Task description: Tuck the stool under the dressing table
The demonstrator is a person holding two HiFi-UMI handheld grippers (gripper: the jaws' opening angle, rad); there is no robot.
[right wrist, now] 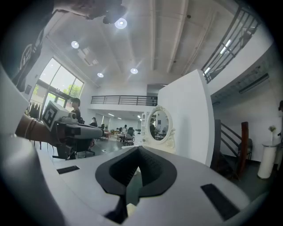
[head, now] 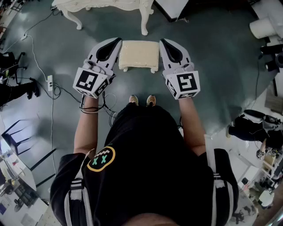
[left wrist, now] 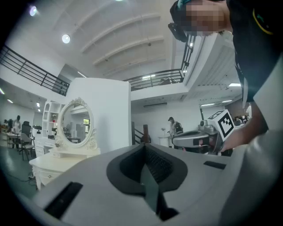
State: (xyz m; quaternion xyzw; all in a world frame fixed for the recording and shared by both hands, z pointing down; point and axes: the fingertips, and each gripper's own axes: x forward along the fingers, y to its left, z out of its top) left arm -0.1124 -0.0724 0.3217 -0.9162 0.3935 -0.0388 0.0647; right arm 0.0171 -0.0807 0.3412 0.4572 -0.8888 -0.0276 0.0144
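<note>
Stool (head: 139, 55) sits on the floor (head: 212, 66) right in front of the person's shoes (head: 133, 100), short of the dressing table (head: 106, 5) and not under it. That table is chopped off by the top edge of the head view, so only its front rim and two legs show there. Its oval mirror (left wrist: 75, 121) turns up in both gripper views, against a white partition (left wrist: 108, 110). From above, the left gripper (head: 116, 44) and right gripper (head: 165, 43) line up either side of the stool, but I can't tell if either touches it, and neither gripper view shows the stool at all. Both sets of jaws are pressed fully together with nothing between them. Floor is dark grey-green, with a power strip (head: 50, 82) off to the left. The room is a big open hall with a railed balcony (right wrist: 124, 100) and ceiling spots (right wrist: 120, 23).
</note>
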